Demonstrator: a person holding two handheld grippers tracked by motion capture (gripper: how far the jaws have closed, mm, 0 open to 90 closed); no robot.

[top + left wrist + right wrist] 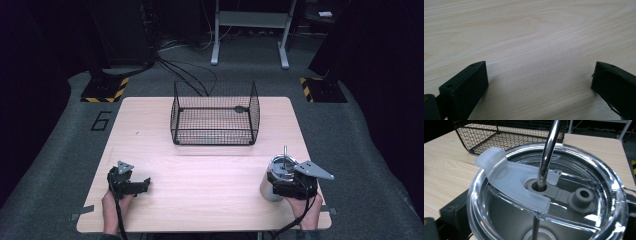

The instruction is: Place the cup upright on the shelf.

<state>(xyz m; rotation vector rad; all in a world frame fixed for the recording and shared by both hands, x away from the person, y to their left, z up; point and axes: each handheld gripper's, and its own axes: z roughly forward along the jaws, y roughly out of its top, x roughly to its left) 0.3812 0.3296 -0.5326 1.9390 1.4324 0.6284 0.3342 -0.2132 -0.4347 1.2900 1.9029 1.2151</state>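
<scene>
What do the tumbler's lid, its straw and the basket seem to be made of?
Lid: clear glossy plastic, since the cup's inside shows through it; its flap looks frosted.
Straw: probably polished metal, with mirror-like highlights.
Basket: thin wire mesh with a black finish, likely coated; open grid throughout.
Right gripper: its jaws clasp the tumbler, whose body looks like brushed metal.

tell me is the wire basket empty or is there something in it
Empty, as far as shows: through the mesh of the wire basket only its floor and the table appear.
</scene>
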